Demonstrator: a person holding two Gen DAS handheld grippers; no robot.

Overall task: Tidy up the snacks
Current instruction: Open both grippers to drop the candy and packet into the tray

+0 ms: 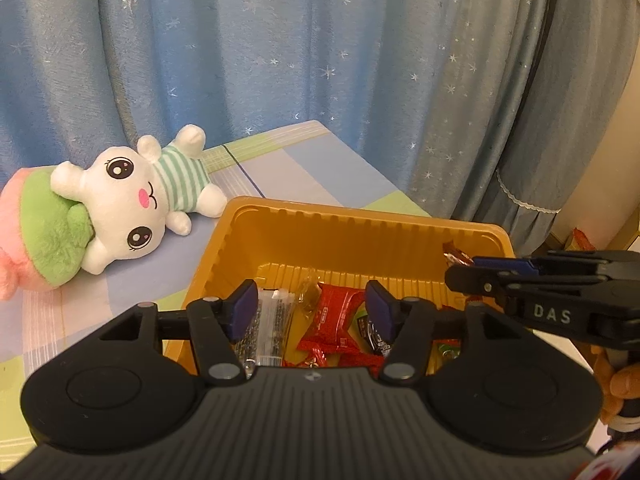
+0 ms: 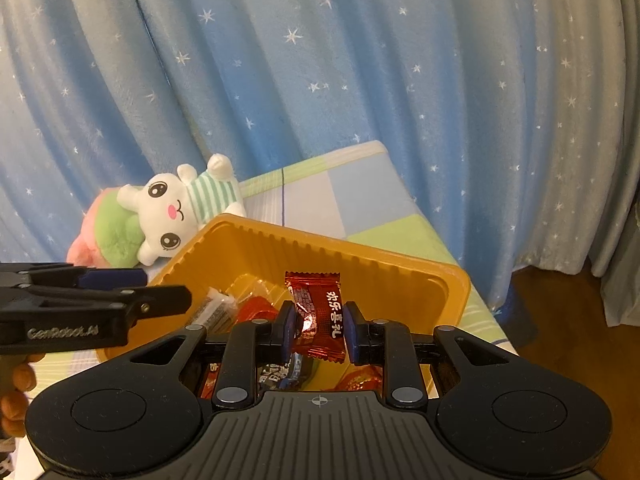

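Right gripper [image 2: 316, 326]: closed on a dark red wrapped candy [image 2: 318, 316], held upright between the two blue pads, its crimped top edge standing above the fingertips and its white lettering facing the camera. The candy hangs over the interior of the orange plastic tray [image 2: 452, 300], near the tray's side closest to the camera.

Left gripper [image 1: 312, 308]: fingers spread, nothing between the pads. It hovers over the near half of the same tray [image 1: 360, 216]. Directly beyond its fingertips lie a clear-wrapped bar [image 1: 266, 320] at 11 o'clock, red packets [image 1: 336, 312] at 12 o'clock, and a dark packet [image 1: 376, 336] beside the right pad.

In the left wrist view, the right gripper [image 1: 460, 274] enters from 3 o'clock, and only the tip of the held candy [image 1: 456, 254] shows. The right wrist view shows its whole wrapper, and the left gripper [image 2: 176, 296] entering from 9 o'clock over the tray's left rim. Below the right gripper's fingers, this view also shows further packets, dark blue [image 2: 284, 372] and orange-red [image 2: 360, 378].

The tray rests on a surface covered with a pastel checked cloth [image 1: 312, 168]. A white plush toy [image 1: 148, 196] in a green striped shirt lies on its side at 10 o'clock from the tray, just beside its far left corner. A blue star-patterned curtain [image 1: 280, 40] fills the background.
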